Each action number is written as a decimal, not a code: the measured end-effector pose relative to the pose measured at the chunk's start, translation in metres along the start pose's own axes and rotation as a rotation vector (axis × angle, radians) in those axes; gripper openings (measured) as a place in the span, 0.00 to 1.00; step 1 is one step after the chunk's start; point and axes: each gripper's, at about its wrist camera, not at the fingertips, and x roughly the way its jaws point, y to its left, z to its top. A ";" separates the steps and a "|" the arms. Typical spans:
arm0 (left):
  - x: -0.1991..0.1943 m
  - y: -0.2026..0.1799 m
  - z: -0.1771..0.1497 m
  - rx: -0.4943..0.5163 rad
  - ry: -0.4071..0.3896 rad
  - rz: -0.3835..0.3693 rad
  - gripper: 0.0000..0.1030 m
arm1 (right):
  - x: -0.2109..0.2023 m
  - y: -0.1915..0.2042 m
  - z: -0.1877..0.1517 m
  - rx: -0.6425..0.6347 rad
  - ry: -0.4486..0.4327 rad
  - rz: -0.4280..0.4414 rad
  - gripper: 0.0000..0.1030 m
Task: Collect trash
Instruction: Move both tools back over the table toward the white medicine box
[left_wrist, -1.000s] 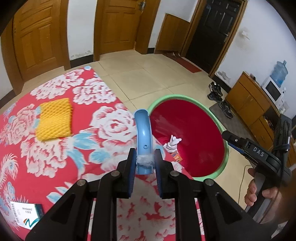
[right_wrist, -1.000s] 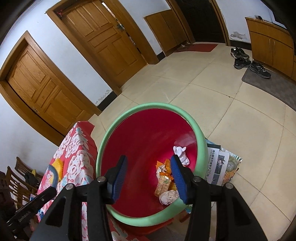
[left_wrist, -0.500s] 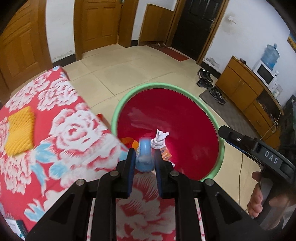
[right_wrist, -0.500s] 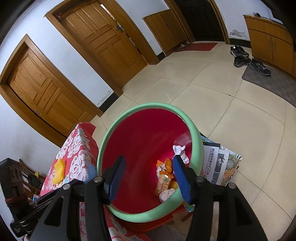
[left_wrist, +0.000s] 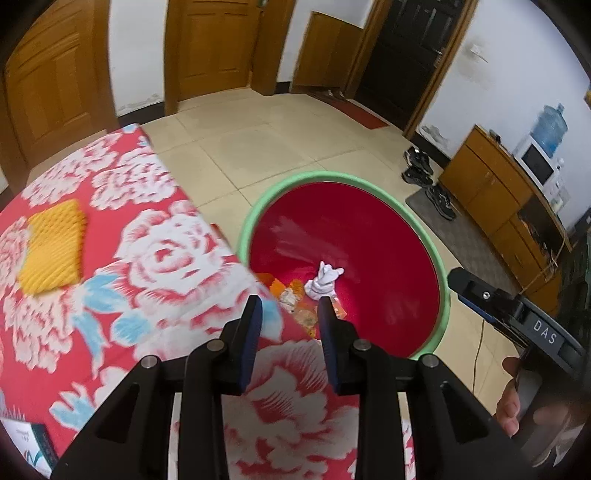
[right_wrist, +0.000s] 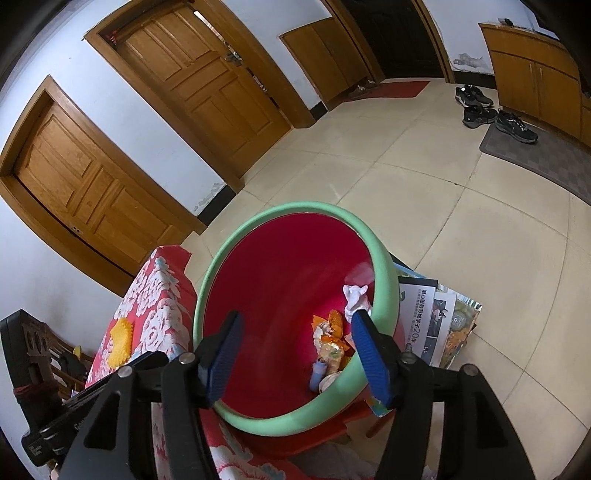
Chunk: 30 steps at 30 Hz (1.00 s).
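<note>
- Our left tongs (left_wrist: 290, 314) have just been opening, and nothing is between the pads now. They hang over the edge of the worktop (left_wrist: 155, 258), right by the red bin (left_wrist: 441, 295).
- A blue thing (right_wrist: 317, 374) lies at the bottom of the bin with the other trash. We think that piece is done.
- Also in the bin are a white crumpled paper (left_wrist: 324, 282) and some orange wrappers (right_wrist: 330, 338).
- Our right tongs (right_wrist: 295, 350) have just been opening too. They stand wide over the bin and hold nothing.
- Still left on the worktop is a yellow foam net (left_wrist: 53, 245), well away from the bin. A small box (left_wrist: 27, 441) sits at the near corner. We cannot tell if the box is trash.
- Nothing stands between us and the yellow net.
- Around us are wooden doors, shoes (right_wrist: 495, 114) on the floor and papers (right_wrist: 432, 321) just beside the bin.
</note>
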 end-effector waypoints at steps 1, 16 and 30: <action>-0.004 0.004 -0.002 -0.014 -0.004 0.004 0.29 | -0.001 0.001 -0.001 0.000 -0.001 0.003 0.65; -0.053 0.071 -0.029 -0.162 -0.051 0.118 0.34 | -0.005 0.021 -0.016 -0.021 0.030 0.043 0.73; -0.110 0.121 -0.084 -0.339 -0.084 0.212 0.39 | -0.016 0.053 -0.039 -0.086 0.053 0.095 0.75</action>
